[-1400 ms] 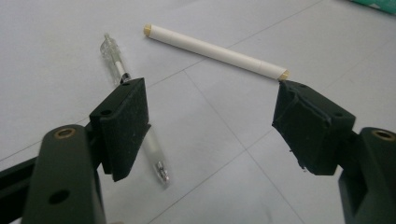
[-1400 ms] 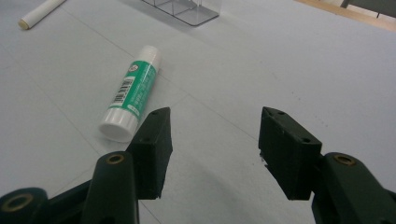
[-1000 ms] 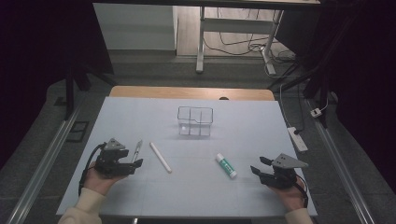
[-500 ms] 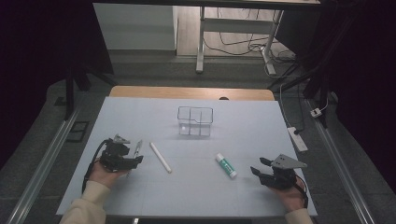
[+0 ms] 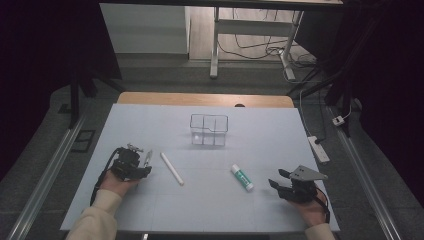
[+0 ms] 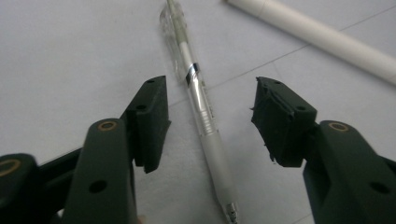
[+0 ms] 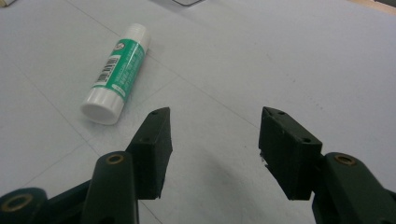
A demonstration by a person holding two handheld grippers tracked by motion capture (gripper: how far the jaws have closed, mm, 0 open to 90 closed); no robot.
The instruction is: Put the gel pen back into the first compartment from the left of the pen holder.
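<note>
A clear pen (image 6: 201,112) with a white grip lies flat on the pale worktop (image 5: 260,145), at its near left part, and runs lengthwise between the two spread jaws of the left claw (image 6: 208,123). The jaws stand on either side of the pen's barrel without touching it, so this claw is released. In the high view the left claw (image 5: 142,167) sits low over the pen (image 5: 148,157), held by the person's left hand (image 5: 117,181). Just right of the pen lies a white stick (image 5: 171,168), apart from it. Further right lies a green-and-white glue stick (image 5: 242,177) on its side. The right claw (image 5: 280,180) rests at the near right, near the glue stick (image 7: 116,74) but clear of it, its jaws parted and holding nothing. A clear two-compartment box (image 5: 209,130) stands farther back at the middle.
</note>
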